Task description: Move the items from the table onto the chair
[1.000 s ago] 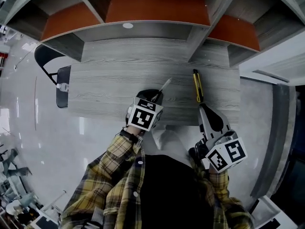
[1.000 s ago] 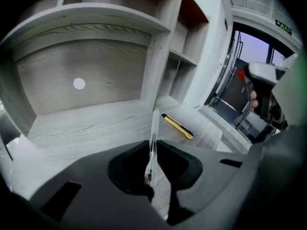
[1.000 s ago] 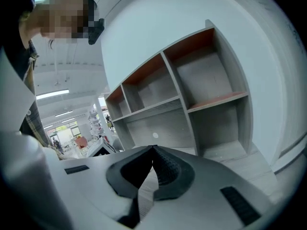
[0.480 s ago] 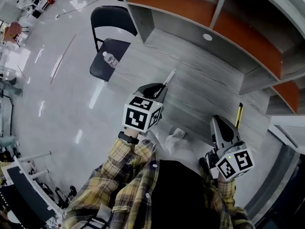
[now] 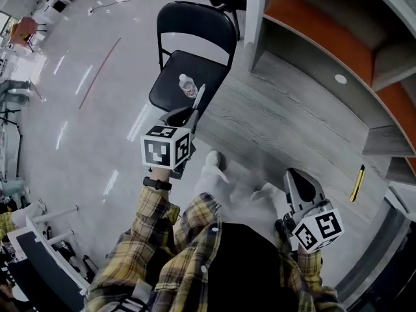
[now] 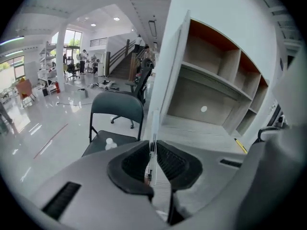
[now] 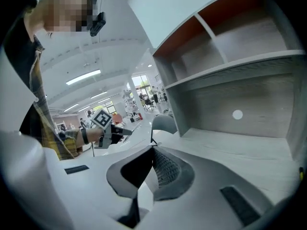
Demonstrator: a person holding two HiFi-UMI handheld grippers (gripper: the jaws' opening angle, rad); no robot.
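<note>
My left gripper is shut on a thin pale stick-like tool, which juts out past the jaws. It hangs just off the table's left end, beside the seat of the black folding chair. A small clear bottle lies on that seat. In the left gripper view the thin tool stands upright between the pads, with the chair and bottle beyond. A yellow utility knife lies on the grey table. My right gripper is shut and empty near my body.
A shelving unit with orange back panels rises behind the table. Glossy floor spreads to the left, with more chairs and gear far off. The right gripper view shows the left gripper and the chair.
The head view has swung left from the table to the chair. My left gripper has carried the thin tool off the table toward the chair seat. The right gripper stayed by my body.
</note>
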